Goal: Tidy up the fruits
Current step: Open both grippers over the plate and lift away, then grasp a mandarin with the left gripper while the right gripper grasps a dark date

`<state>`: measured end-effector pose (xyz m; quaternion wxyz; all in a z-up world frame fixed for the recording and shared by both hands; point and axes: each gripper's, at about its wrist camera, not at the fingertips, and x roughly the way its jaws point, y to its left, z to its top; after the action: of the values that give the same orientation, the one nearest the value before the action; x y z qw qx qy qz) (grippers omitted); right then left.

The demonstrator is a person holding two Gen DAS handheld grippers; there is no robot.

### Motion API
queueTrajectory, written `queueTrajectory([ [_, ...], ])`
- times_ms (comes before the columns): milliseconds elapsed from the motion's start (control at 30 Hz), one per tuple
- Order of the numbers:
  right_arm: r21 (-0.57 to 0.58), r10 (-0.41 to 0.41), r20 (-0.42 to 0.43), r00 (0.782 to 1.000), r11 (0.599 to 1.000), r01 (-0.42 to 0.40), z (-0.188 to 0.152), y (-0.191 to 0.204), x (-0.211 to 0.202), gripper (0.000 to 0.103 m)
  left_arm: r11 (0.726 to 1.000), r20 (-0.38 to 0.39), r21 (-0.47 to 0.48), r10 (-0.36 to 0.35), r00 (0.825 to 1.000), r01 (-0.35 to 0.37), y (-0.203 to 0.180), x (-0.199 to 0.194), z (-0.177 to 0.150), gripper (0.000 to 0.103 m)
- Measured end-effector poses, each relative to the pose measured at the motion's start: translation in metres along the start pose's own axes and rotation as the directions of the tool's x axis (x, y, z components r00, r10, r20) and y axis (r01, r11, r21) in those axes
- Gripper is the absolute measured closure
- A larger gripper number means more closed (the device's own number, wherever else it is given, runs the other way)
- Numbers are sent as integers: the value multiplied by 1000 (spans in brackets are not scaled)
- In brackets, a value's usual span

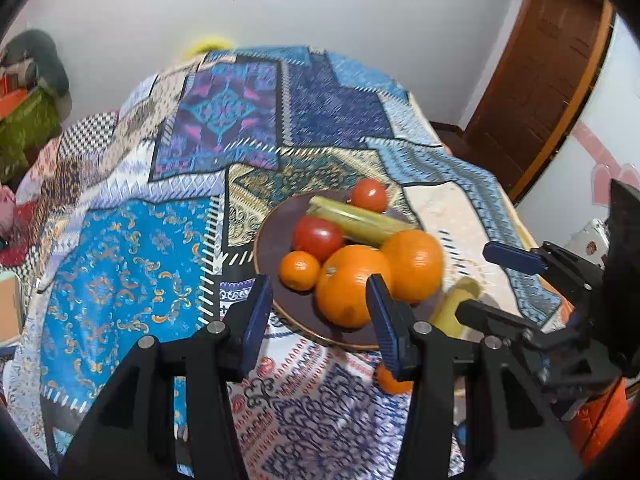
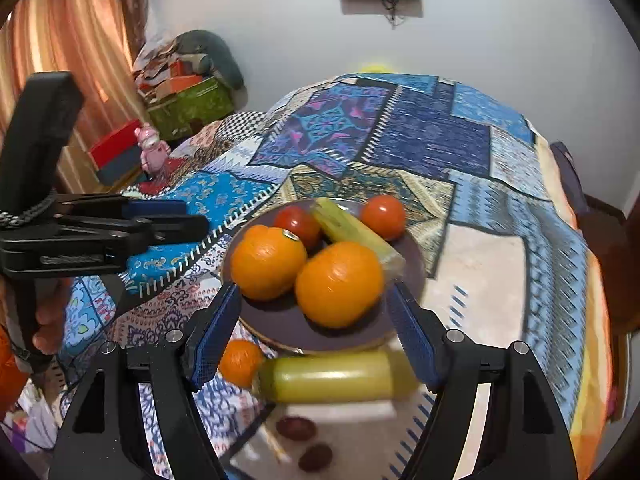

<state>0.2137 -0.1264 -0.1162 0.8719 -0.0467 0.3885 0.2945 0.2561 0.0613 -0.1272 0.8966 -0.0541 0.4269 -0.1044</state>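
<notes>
A dark purple plate (image 1: pixel 276 236) (image 2: pixel 280 320) on the patterned cloth holds two big oranges (image 1: pixel 348 284) (image 2: pixel 340 284), a small orange (image 1: pixel 299 270), two tomatoes (image 1: pixel 318 236) (image 2: pixel 383 216) and a yellow-green stick (image 1: pixel 356 220) (image 2: pixel 352 228). A second yellow-green stick (image 2: pixel 328 378) (image 1: pixel 456 304) and a small orange (image 2: pixel 240 362) (image 1: pixel 390 382) lie on the cloth beside the plate. My left gripper (image 1: pixel 318 320) is open and empty over the plate's near rim. My right gripper (image 2: pixel 314 338) is open and empty above the loose stick.
Two dark dates (image 2: pixel 296 428) lie on the cloth near the right gripper. Boxes and a cushion (image 2: pixel 188 96) are piled beyond the table's left side. A wooden door (image 1: pixel 540 80) stands at the right. The far half of the cloth (image 1: pixel 240 120) bears nothing.
</notes>
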Motion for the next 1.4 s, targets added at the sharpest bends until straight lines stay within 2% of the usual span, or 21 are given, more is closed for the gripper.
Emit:
queueTrajectory([
  [200,51,-29,-4,1000,998,30,-19,-12,-21,31,999,6,30,-23,1000,23,-24,-21,-13,54],
  [467,104,-17,-66,998,994,24,-56,-14,-24,31,998,-81,30,-49,995,52,-41,-8,-48,54],
  [567,117,-3,-92,996,993,13,-68,-16,-20,41,999,-120,26,-44,992,48,-42,2,-63,54],
  [633,128,13,-115,993,992,2,-76,-16,-16,51,999,-141,24,-38,989,42,-41,10,-72,54],
  [733,133,39,-147,988,991,-20,-82,-14,-8,58,998,-166,17,-49,985,52,-41,18,-79,54],
  [867,115,36,-152,988,993,-18,-85,-9,-4,62,997,-179,29,-61,982,68,-46,27,-79,54],
  [1033,87,7,-160,987,996,7,-87,-7,-2,75,997,-189,35,-65,980,73,-50,40,-75,54],
  [1400,56,-6,-145,989,998,15,-88,-3,-3,85,995,-158,65,-60,986,71,-56,43,-73,55],
])
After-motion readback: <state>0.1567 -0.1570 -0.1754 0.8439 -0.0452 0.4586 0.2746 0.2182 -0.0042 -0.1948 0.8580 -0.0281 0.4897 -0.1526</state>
